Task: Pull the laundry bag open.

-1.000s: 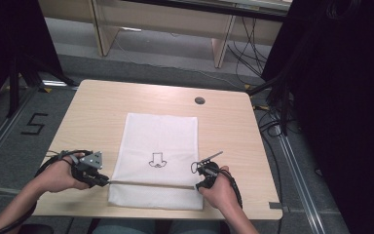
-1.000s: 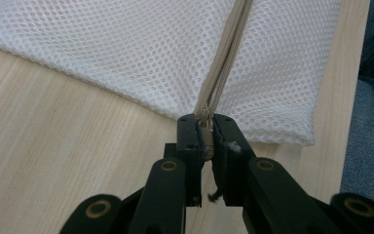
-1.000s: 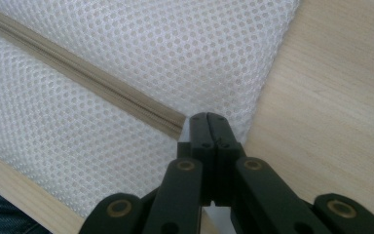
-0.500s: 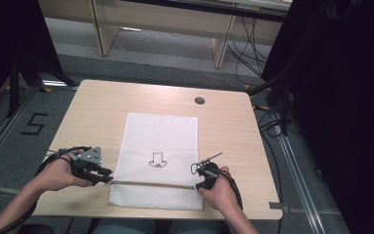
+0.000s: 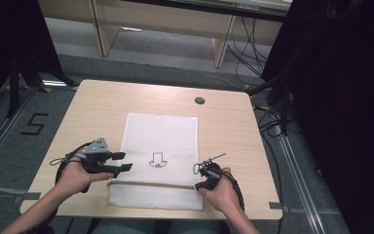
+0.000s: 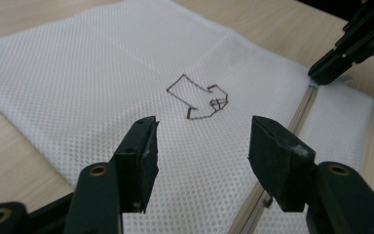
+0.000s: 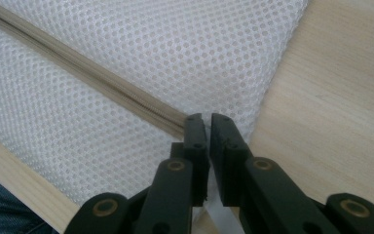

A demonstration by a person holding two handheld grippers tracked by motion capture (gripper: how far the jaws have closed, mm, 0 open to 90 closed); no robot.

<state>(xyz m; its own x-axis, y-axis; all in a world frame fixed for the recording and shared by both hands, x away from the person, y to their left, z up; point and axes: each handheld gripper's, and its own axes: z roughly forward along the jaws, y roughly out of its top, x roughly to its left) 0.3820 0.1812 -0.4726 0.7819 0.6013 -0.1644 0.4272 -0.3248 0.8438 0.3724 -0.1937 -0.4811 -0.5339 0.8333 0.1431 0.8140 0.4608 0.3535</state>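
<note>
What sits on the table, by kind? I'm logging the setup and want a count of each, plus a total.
White mesh bag with a zip and a drawn arrow: 1
Handheld black claws, left claw and right claw: 2
Round dark cable port set in the tabletop: 1
Total: 4

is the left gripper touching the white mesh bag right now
Apart. In the left gripper view the left gripper has its jaws wide open, just opened, hovering above the mesh bag with nothing between them.
</note>
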